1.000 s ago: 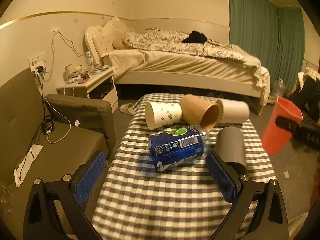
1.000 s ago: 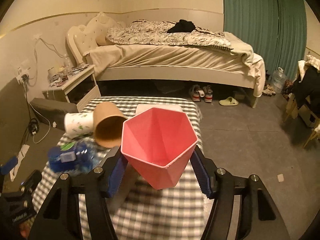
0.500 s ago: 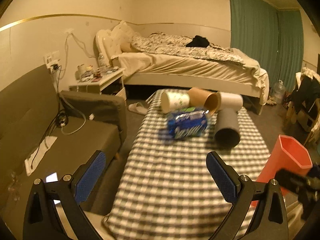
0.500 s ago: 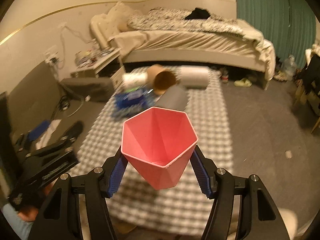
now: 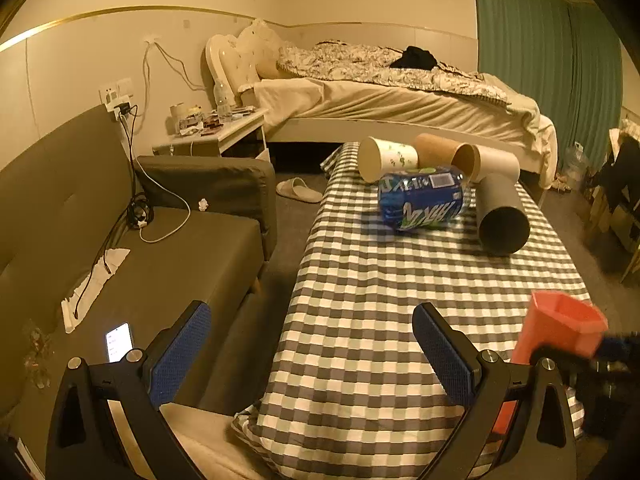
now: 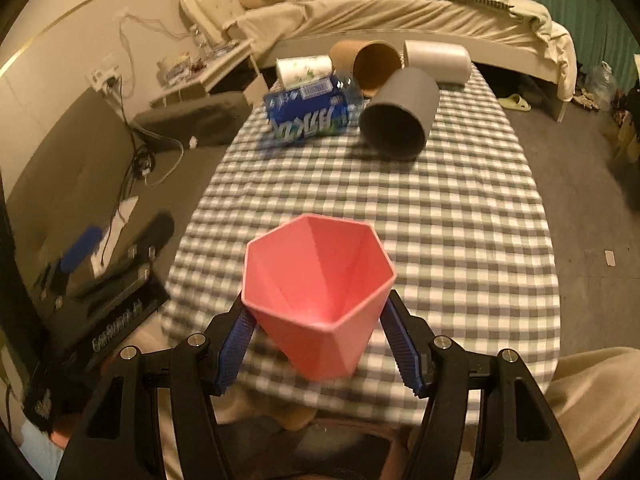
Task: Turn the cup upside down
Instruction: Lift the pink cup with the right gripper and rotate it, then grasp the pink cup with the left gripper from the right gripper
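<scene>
My right gripper is shut on a pink faceted cup, mouth facing away from me, held above the near end of the checked table. The pink cup also shows at the right edge of the left wrist view. My left gripper is open and empty, over the table's near left edge. At the far end lie a grey cup, a brown cup, a white patterned cup, a pale grey cup and a blue bottle, all on their sides.
A dark sofa with cables and a lit phone stands left of the table. A bed and nightstand are behind. My left gripper body shows at left in the right wrist view.
Both grippers have pulled back from the far objects toward the table's near end. The right gripper still holds the pink cup and now looks down on the table.
</scene>
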The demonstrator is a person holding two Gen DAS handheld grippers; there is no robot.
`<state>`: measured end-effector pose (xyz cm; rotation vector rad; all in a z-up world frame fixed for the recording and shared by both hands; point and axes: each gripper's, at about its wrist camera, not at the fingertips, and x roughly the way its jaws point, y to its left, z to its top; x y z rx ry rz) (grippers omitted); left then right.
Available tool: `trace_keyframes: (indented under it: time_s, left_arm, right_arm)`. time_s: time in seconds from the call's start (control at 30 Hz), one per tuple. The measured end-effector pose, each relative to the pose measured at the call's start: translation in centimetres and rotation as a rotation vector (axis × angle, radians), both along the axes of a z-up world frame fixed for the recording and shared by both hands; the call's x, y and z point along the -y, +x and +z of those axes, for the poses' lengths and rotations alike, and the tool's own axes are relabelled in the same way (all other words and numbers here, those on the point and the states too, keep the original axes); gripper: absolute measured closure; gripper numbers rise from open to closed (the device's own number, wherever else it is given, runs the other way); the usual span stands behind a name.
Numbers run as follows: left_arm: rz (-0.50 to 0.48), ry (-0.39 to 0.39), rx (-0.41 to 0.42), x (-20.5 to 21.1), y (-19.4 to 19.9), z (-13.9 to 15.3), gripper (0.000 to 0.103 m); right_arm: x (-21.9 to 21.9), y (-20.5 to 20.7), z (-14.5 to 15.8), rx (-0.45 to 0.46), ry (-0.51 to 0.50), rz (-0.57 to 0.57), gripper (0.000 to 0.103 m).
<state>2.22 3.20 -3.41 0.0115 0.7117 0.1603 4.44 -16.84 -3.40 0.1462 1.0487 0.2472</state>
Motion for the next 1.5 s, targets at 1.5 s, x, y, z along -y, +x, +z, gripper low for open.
trace_keyframes:
  time_s: [1.5]
  left_arm:
    - [-0.126,-0.138,-0.071,10.9,-1.4,1.0,0.000]
  right_arm:
    - [14.0,-0.6,2.5,0.279,-0.102,-0.193,0.016]
